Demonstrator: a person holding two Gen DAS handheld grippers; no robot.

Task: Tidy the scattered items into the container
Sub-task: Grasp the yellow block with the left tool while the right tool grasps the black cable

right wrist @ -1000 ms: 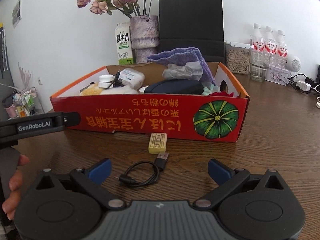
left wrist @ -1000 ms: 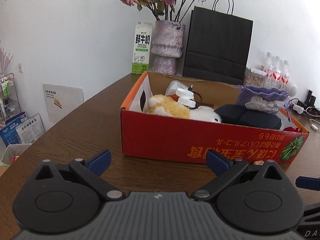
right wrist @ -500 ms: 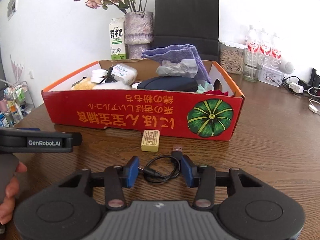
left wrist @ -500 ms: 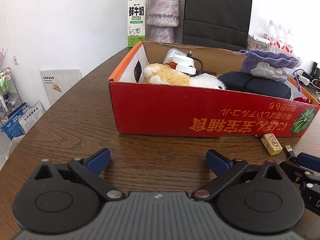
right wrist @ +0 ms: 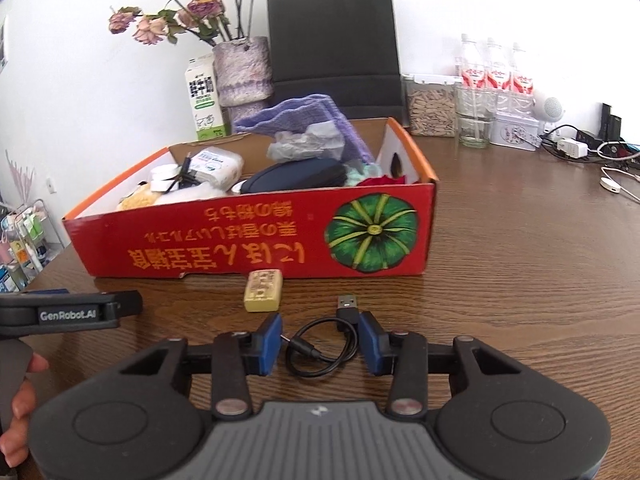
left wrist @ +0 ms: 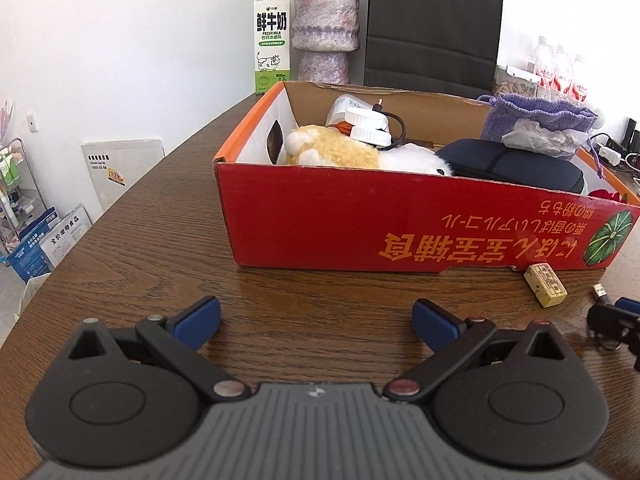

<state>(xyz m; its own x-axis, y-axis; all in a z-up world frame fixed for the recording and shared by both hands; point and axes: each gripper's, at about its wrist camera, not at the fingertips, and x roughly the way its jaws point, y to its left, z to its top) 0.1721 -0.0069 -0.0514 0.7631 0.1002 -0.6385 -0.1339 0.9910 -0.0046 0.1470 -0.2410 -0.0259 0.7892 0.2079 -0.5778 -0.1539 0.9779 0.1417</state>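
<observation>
On the dark brown wood-grain table [right wrist: 520,280], going left to right in the right wrist view, the black left gripper [right wrist: 132,303] enters from the left edge with a person's hand [right wrist: 18,400] on its grip; its blue-padded jaws stand wide apart over bare wood in its own view, gripping nothing. Next lies a small yellowish rectangular block [right wrist: 263,290], just in front of the red cardboard box [right wrist: 248,240] and apart from it. Right of the block sits the coiled black USB cable [right wrist: 324,344], flat on the table between the blue pads of the right gripper [right wrist: 320,344]; those jaws have narrowed around the coil, and the right pad stands at the plug end, though I cannot tell whether either pad presses the cable. Nothing stands between the cable and the box wall. A white wall backs the table, where a milk carton [right wrist: 205,98], a mottled purple vase of dried roses [right wrist: 242,72], a black paper bag [right wrist: 334,36], a clear jar of pale pellets [right wrist: 430,108], a glass [right wrist: 475,128], bottled water [right wrist: 494,72] and white chargers with cords [right wrist: 576,146] line up. The open box, printed with a green pumpkin, holds a yellow-and-white plush toy [left wrist: 344,152], white-capped bottles [left wrist: 366,120], a dark blue zip case [left wrist: 516,164], and a purple knitted pouch [left wrist: 536,116] with crumpled plastic.
</observation>
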